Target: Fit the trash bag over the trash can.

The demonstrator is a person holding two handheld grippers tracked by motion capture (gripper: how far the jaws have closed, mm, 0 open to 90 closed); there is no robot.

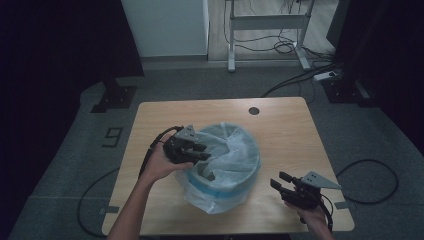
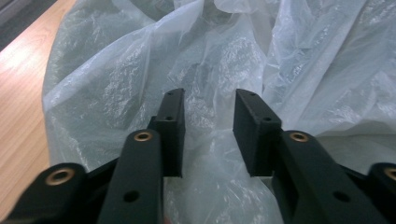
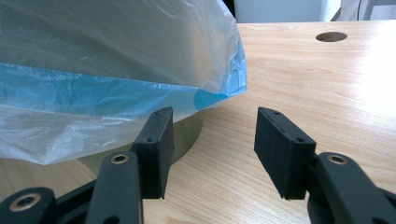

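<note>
Standing near the middle of the tabletop [image 1: 280, 125], a round bin [image 1: 220, 186] wears a thin plastic bag [image 1: 232, 150] — whitish above, with a blue band lower down, its edge draped over the rim and down the outside. What lies inside the bin I cannot tell. The left tool [image 1: 204, 153] reaches over the rim; its jaws stand apart around crumpled film, not pressing it. The right tool [image 1: 281, 181] rests released — just beside the bin's base, holding nothing.
</note>
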